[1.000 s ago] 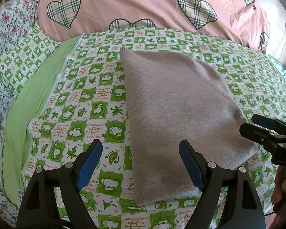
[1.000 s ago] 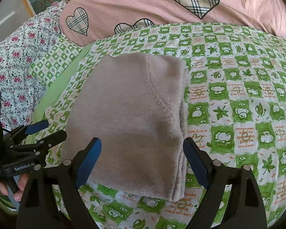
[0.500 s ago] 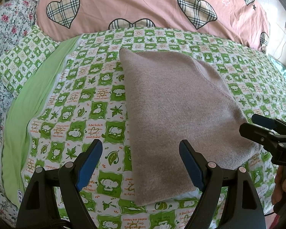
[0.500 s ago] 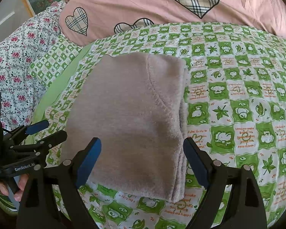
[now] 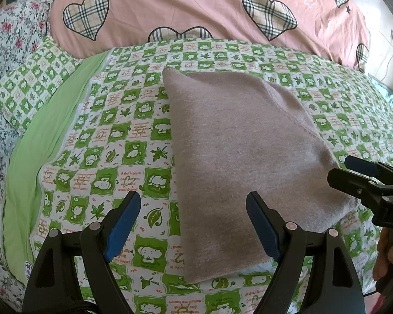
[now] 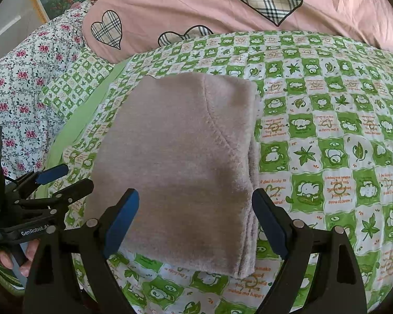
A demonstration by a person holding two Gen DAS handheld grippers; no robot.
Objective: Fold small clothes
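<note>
Nothing moved: folded garment (image 5: 243,162) on bedspread (image 5: 112,141).

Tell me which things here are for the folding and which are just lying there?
For the folding:
- folded beige garment
- left gripper, open
- right gripper, open

Just lying there:
- pink heart quilt
- green checked sheet
- flowery bedding

We see the left gripper (image 5: 194,231) and right gripper (image 6: 196,225): black plastic frames, blue finger pads (image 6: 121,221), silver pivot screws, white "GenRobot.AI" lettering.
</note>
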